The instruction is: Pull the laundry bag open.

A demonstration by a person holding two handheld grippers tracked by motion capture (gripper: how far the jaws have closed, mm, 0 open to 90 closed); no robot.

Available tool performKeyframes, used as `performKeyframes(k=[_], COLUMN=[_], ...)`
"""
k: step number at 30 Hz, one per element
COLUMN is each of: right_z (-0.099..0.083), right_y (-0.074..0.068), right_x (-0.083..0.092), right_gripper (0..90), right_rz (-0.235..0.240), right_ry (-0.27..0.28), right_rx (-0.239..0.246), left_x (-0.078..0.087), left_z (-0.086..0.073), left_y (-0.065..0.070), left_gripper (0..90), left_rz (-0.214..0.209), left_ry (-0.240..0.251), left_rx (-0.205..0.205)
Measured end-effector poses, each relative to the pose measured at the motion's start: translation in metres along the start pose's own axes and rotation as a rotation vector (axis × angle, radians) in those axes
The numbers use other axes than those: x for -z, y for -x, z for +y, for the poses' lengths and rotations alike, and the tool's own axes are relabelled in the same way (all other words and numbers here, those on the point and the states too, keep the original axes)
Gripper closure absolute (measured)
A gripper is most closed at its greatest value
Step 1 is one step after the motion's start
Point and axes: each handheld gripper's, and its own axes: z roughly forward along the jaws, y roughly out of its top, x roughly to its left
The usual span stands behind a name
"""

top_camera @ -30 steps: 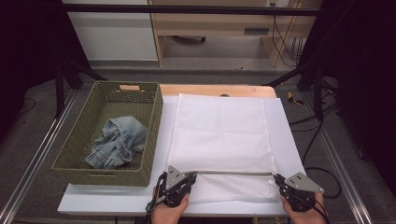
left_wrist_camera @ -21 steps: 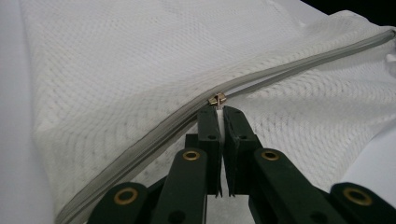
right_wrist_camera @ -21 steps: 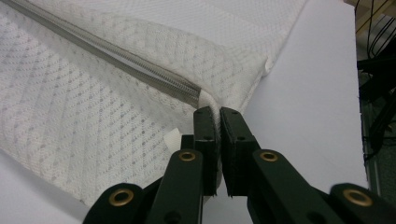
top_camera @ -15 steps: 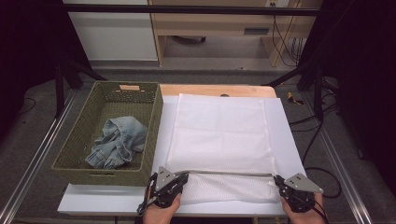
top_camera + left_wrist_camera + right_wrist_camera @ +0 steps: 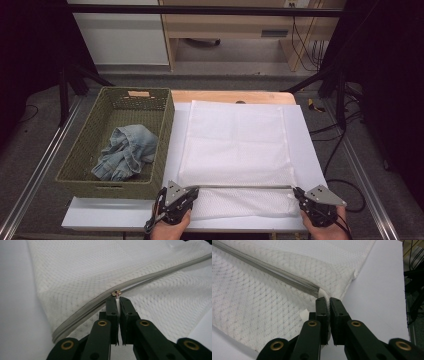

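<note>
A white mesh bag (image 5: 235,140) lies flat on the white board (image 5: 306,150), with a grey zipper (image 5: 245,187) running across near its front edge. My left gripper (image 5: 196,189) is at the zipper's left end. In the left gripper view this gripper (image 5: 118,298) is shut on the small brass zipper pull (image 5: 116,293). My right gripper (image 5: 295,189) is at the zipper's right end. In the right gripper view it (image 5: 328,299) is shut on the bag's fabric just past the end of the zipper (image 5: 274,272).
A green woven basket (image 5: 166,131) stands left of the board with crumpled blue jeans (image 5: 125,152) inside. A wooden tabletop edge (image 5: 230,96) shows behind the board. Metal rails run along both sides, and cables (image 5: 335,150) lie on the floor at the right.
My left gripper has slid a little to the left along the zipper line, still shut on the pull. The right gripper has stayed where it was.
</note>
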Motion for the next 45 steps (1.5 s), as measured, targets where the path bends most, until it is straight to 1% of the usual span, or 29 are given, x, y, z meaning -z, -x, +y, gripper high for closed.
performKeyframes(k=[1,2,3,4,6,7,8,9,10,12,14,16,17,18,20,21,23,28,30,33,42,45], right_z=[0.000,0.000,0.000,0.000,0.000,0.000,0.000,0.000,-0.001,-0.001,0.000,0.001,0.001,0.000,0.000,-0.001,-0.002,-0.003,-0.003,-0.003,-0.003,-0.004], right_y=[0.000,0.000,0.000,0.000,0.001,0.001,0.002,0.002,0.001,0.001,0.001,0.000,-0.001,-0.001,-0.001,-0.001,-0.002,-0.002,-0.001,-0.002,-0.002,-0.001], right_x=[0.000,-0.001,-0.001,-0.001,0.000,0.000,-0.001,-0.001,-0.001,-0.001,-0.001,-0.002,-0.002,-0.002,-0.002,-0.002,-0.002,-0.001,-0.001,-0.003,-0.002,-0.002], right_gripper=[85.9,85.9,85.9,85.9,85.9,85.9,85.9,85.9,85.9,85.9,86.0,86.0,86.0,86.0,86.0,86.0,86.0,86.0,86.0,86.0,86.0,86.0], right_rz=[0.002,0.000,0.000,-0.002,-0.010,-0.010,-0.006,-0.006,-0.009,-0.009,-0.007,-0.008,-0.007,-0.005,0.001,0.007,0.017,0.019,0.021,0.019,0.024,0.023], right_ry=[0.002,0.001,0.001,-0.006,-0.006,-0.006,-0.007,-0.007,-0.012,-0.017,-0.013,-0.023,-0.027,-0.029,-0.032,-0.033,-0.035,-0.041,-0.040,-0.045,-0.048,-0.045], right_rx=[0.006,0.010,0.010,0.002,0.004,0.004,-0.002,-0.002,0.009,0.009,0.007,0.008,0.005,0.011,0.006,0.001,0.008,0.009,0.003,0.013,0.003,0.004], left_x=[0.000,0.001,0.001,0.000,0.000,0.000,0.000,0.000,-0.001,-0.001,0.000,0.001,0.001,0.001,0.002,0.002,0.003,0.008,0.010,0.010,0.011,0.012], left_z=[0.000,0.000,0.000,-0.001,-0.003,-0.003,-0.004,-0.004,-0.005,-0.003,-0.002,0.001,0.001,0.000,0.000,-0.001,-0.004,-0.006,-0.006,-0.007,-0.007,-0.007], left_y=[0.000,0.001,0.001,0.003,0.003,0.003,0.002,0.002,0.000,-0.001,-0.002,-0.005,-0.007,-0.008,-0.008,-0.009,-0.011,-0.016,-0.017,-0.017,-0.016,-0.018], left_gripper=[86.6,86.6,86.6,86.5,86.5,86.5,86.6,86.5,86.6,86.5,86.5,86.6,86.5,86.6,86.6,86.6,86.5,86.5,86.5,86.5,86.5,86.6], left_rz=[0.000,0.004,0.004,0.009,0.002,0.002,-0.001,-0.001,-0.016,-0.025,-0.024,-0.011,0.000,0.004,0.004,0.009,0.025,0.039,0.045,0.046,0.055,0.057], left_ry=[0.000,-0.010,-0.010,-0.020,-0.024,-0.024,-0.023,-0.023,-0.020,-0.019,-0.017,-0.010,-0.015,-0.015,-0.017,-0.021,-0.028,-0.023,-0.024,-0.025,-0.033,-0.032], left_rx=[0.000,-0.012,-0.012,-0.051,-0.064,-0.064,-0.074,-0.074,-0.043,-0.027,-0.030,-0.027,-0.030,-0.028,-0.028,-0.032,-0.033,-0.021,-0.023,-0.023,-0.042,-0.031])
